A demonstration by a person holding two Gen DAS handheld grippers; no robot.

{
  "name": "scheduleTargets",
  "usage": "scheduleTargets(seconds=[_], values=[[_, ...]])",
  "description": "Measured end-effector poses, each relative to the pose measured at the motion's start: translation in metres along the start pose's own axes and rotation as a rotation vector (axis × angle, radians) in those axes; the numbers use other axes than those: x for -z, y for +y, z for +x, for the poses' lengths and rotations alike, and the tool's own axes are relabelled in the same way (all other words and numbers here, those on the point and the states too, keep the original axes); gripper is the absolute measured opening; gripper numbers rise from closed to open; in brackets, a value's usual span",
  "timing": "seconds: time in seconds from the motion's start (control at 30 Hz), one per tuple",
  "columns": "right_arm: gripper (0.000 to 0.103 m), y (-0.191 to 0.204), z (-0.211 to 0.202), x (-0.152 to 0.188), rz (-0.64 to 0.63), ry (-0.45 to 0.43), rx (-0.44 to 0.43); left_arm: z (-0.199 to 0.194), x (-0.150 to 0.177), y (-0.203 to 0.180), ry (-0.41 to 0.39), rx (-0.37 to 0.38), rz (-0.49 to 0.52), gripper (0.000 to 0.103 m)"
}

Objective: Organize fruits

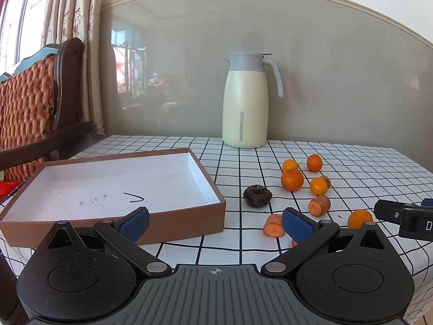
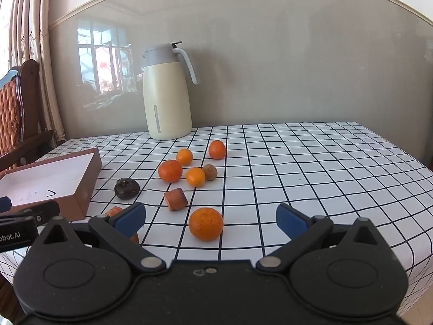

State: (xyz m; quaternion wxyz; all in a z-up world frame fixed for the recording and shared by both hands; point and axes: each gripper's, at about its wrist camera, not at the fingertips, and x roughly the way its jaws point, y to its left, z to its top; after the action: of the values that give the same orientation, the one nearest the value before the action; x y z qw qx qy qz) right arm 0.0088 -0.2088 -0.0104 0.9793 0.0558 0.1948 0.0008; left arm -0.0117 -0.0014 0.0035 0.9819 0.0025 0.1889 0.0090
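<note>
You are working over a surface [image 2: 311, 162] covered in a white cloth with black squares. A tall cream jug [image 2: 166, 92] is standing at the back by the wall. The brown box [image 1: 113, 187] is lying on the left side, and nothing is sitting inside it yet.

The fruits are lying loose on the cloth to the right of the box. The big orange [image 2: 205, 224] is the nearest one to you. Further back, four more oranges [image 2: 170, 171] are sitting close together with a small brown fruit [image 2: 210, 172] beside them. A dark round fruit [image 2: 126, 188] is resting near the box corner. Some carrot pieces [image 2: 176, 199] are lying among them too.

Your right tool [image 2: 210, 220] is hanging low over the cloth, pointing forward. It is spread wide and is holding nothing. The big orange is sitting right between its blue pads [image 2: 291, 223]. I think this is the one to take first. You will be doing well if you are keeping the orange in the middle, squeezing softly and slowly, because round fruit likes rolling away.

Your left tool [image 1: 215, 223] is waiting by the near edge of the box. It is also spread wide with nothing in it. One carrot piece [image 1: 274, 225] is lying just by its right pad.
</note>
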Motion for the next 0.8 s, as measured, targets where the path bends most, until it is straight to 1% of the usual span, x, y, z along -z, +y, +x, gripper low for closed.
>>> scheduleTargets(seconds=[0.3, 0.63, 0.8], values=[[0.097, 0.0046, 0.0014, 0.0015, -0.024, -0.004, 0.003, -0.0017, -0.0014, 0.0002, -0.016, -0.004, -0.008, 0.103], [0.097, 0.0031, 0.0014, 0.0018, -0.019, -0.005, 0.002, -0.0011, -0.0014, -0.0003, -0.017, -0.01, -0.006, 0.103], [0.097, 0.003, 0.0012, 0.0018, -0.02, -0.006, 0.003, -0.0035, -0.0021, 0.0004, -0.034, -0.014, -0.006, 0.103]])
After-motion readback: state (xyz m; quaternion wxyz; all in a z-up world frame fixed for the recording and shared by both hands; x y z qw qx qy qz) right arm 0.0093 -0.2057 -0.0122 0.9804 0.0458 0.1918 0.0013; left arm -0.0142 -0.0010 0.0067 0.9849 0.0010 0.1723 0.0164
